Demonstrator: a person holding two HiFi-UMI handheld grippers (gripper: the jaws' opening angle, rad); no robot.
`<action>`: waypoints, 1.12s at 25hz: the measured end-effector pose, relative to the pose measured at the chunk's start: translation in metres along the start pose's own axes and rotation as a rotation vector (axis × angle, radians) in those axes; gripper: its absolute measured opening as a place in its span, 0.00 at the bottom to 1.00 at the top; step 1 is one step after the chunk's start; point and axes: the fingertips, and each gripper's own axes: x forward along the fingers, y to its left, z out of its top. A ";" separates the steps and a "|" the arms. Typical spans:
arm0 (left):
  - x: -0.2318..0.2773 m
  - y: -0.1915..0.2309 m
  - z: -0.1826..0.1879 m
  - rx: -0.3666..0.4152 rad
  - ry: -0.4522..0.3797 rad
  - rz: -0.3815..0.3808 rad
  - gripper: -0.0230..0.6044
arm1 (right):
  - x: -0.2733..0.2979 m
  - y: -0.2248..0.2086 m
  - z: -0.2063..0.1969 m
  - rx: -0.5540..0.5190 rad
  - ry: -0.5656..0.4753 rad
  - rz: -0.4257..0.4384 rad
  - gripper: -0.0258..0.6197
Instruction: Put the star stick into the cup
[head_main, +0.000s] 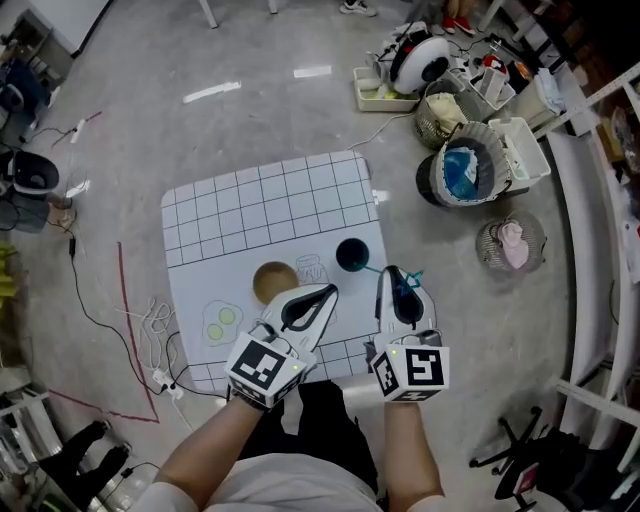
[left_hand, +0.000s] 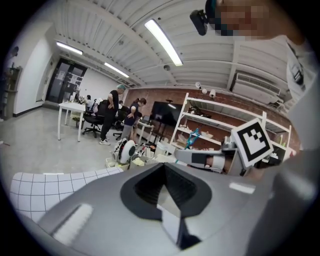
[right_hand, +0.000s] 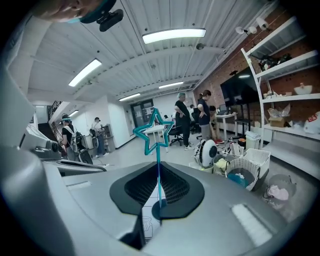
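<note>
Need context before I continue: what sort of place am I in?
Probably a lab or workshop: open metal shelving, white desks with office chairs, a gridded mat on bare concrete floor.

Grippers: I hold two, my left gripper (head_main: 330, 291) and my right gripper (head_main: 392, 272).
Star stick (right_hand: 159, 170): I count one.
Cup (head_main: 351, 254): one, at 3 o'clock on the mat.
Brown bowl (head_main: 274, 282): one, near the mat's middle.
Grid mat (head_main: 250, 210): one.
Round baskets (head_main: 465, 172): I see three, on the floor at 2 o'clock from the mat.
</note>
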 end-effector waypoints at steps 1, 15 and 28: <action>0.004 0.003 -0.003 -0.005 0.005 0.003 0.05 | 0.006 -0.002 -0.006 0.000 0.011 0.001 0.08; 0.030 0.030 -0.038 -0.056 0.055 0.033 0.05 | 0.060 -0.014 -0.070 0.018 0.120 0.026 0.08; 0.034 0.037 -0.047 -0.072 0.059 0.044 0.05 | 0.074 -0.023 -0.118 -0.006 0.285 0.016 0.19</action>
